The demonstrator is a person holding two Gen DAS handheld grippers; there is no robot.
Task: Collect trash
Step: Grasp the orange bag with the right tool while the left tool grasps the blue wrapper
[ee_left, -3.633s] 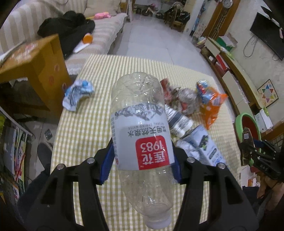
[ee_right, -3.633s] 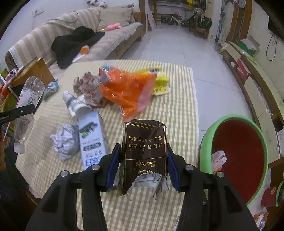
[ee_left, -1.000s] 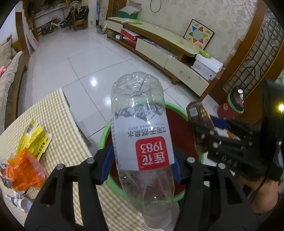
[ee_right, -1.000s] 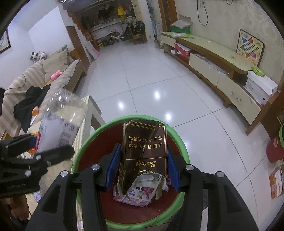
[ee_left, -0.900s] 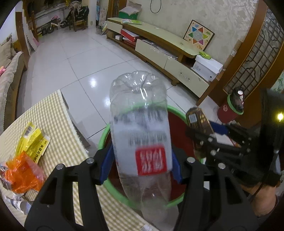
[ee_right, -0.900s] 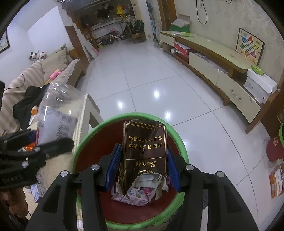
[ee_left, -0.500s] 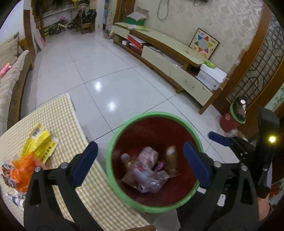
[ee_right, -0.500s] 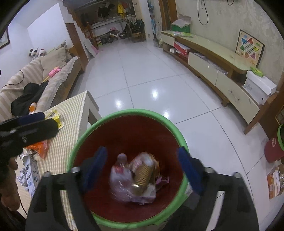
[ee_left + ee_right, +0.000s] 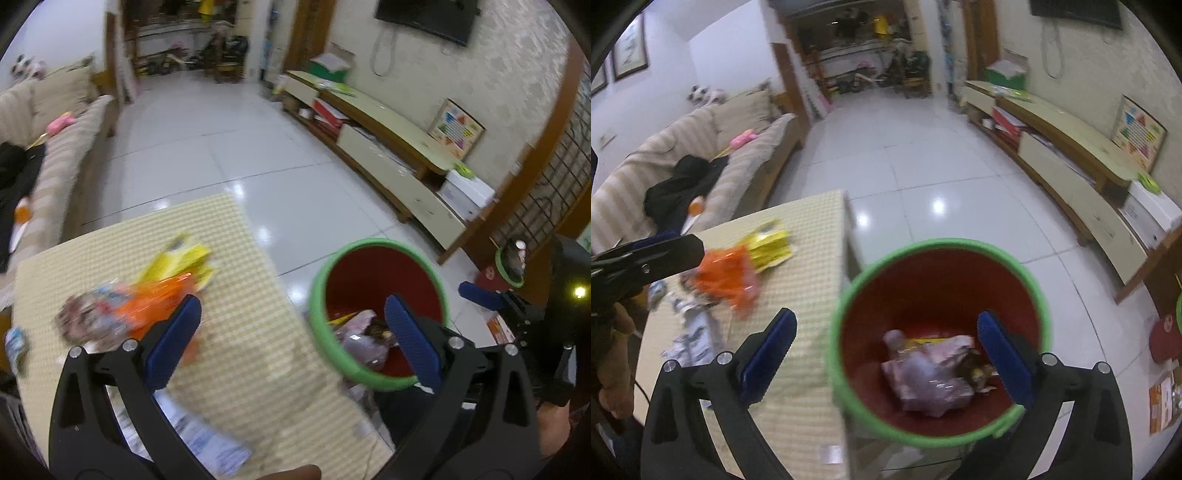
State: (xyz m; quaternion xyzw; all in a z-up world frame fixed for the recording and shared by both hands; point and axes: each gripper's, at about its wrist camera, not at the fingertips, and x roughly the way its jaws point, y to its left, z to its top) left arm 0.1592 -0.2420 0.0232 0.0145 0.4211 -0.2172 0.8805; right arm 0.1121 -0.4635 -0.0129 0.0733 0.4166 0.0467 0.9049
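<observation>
A white tiled floor (image 9: 916, 155) runs past a striped sofa (image 9: 701, 147) and a low TV cabinet (image 9: 1071, 155). On the checked tablecloth (image 9: 240, 332) lie an orange wrapper (image 9: 155, 299), yellow packets (image 9: 768, 243) and a milk carton (image 9: 207, 443), their print too blurred to read. Just beside the table's edge, the green-rimmed red bin (image 9: 1030, 280) holds crumpled trash (image 9: 931, 373). The left gripper (image 9: 291, 332) and right gripper (image 9: 886, 347) both gape wide, holding nothing.
</observation>
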